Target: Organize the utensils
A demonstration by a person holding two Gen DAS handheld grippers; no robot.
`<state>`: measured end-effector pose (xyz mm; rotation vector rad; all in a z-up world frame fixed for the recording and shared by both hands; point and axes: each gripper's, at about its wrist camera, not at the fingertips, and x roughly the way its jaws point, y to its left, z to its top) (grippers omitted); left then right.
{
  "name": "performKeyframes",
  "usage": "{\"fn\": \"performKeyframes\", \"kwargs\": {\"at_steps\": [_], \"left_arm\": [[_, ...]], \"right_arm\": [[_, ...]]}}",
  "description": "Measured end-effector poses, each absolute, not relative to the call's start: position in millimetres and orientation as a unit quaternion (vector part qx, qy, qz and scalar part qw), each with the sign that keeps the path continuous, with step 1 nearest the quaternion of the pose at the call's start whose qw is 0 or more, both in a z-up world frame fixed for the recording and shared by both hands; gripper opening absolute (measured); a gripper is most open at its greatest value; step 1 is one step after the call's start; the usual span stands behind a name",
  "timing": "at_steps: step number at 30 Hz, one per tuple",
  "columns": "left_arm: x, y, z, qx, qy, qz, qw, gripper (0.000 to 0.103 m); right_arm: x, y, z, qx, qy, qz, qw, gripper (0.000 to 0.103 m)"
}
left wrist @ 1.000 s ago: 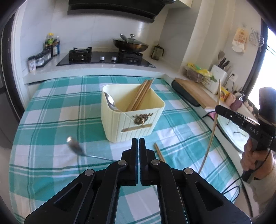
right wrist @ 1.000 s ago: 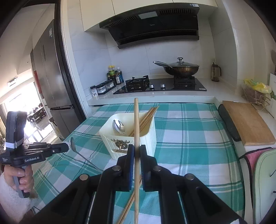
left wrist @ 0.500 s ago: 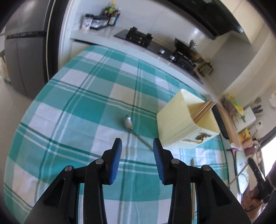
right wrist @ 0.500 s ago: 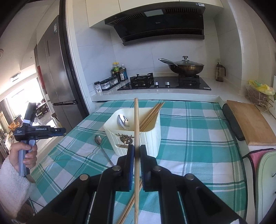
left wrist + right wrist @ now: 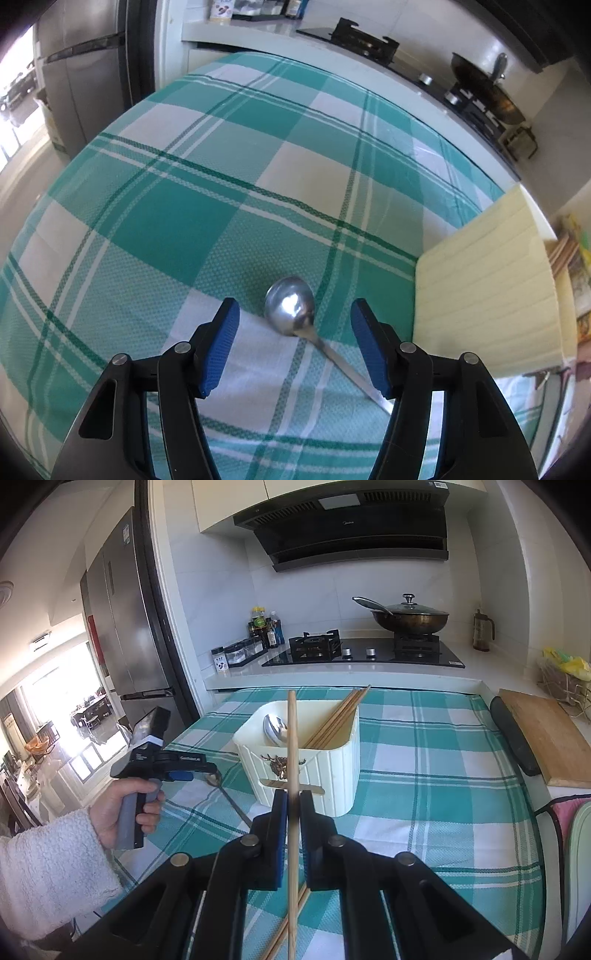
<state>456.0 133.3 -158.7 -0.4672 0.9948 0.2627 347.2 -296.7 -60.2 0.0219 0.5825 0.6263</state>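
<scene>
A steel spoon (image 5: 290,306) lies on the checked tablecloth (image 5: 177,221), left of the cream utensil holder (image 5: 491,295). My left gripper (image 5: 295,326) hangs over it pointing down, jaws opening, the bowl between the blue pads (image 5: 221,343) but untouched. In the right wrist view the left gripper (image 5: 203,771) sits low over that spoon (image 5: 229,797). My right gripper (image 5: 293,805) is shut on an upright wooden chopstick (image 5: 292,746) in front of the holder (image 5: 332,775). That holder carries another spoon (image 5: 275,727) and several chopsticks (image 5: 336,720). One more chopstick (image 5: 280,934) lies on the cloth below.
A wooden cutting board (image 5: 546,734) lies on the counter at the right. Behind the table are a gas hob (image 5: 365,653) with a lidded wok (image 5: 410,618), condiment bottles (image 5: 266,631) and a steel fridge (image 5: 125,627). A hand in a white fleece sleeve (image 5: 48,871) holds the left gripper.
My left gripper has swung left and down over the spoon and its jaws went from shut to wide apart. The right gripper has stayed nearly still with its chopstick.
</scene>
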Motion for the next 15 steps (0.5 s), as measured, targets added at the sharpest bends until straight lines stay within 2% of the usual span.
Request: {"fn": "performKeyframes", "kwargs": {"at_steps": [1, 2, 3, 5, 7, 15], "left_arm": [[460.2, 131.8, -161.5, -0.219, 0.473, 0.127, 0.844, 0.06], [463.5, 130.3, -164.4, -0.217, 0.475, 0.128, 0.843, 0.047], [465.6, 129.6, -167.5, -0.214, 0.476, 0.13, 0.843, 0.03], [468.1, 129.4, -174.1, -0.207, 0.473, 0.123, 0.847, 0.007], [465.6, 129.9, -173.0, -0.198, 0.455, 0.122, 0.86, 0.003], [433.4, 134.2, -132.3, -0.182, 0.391, 0.085, 0.898, 0.001]], "right_arm": [[347.4, -297.2, -61.1, 0.012, 0.284, 0.304, 0.909, 0.007], [347.8, -298.4, -62.3, 0.013, 0.285, 0.305, 0.909, 0.007], [347.5, -299.2, -62.9, 0.015, 0.285, 0.305, 0.908, 0.007], [348.7, -300.9, -64.9, 0.016, 0.287, 0.305, 0.908, 0.007], [348.7, -302.9, -66.4, 0.016, 0.287, 0.304, 0.908, 0.007], [346.9, -312.3, -65.2, 0.026, 0.283, 0.298, 0.911, 0.007]]}}
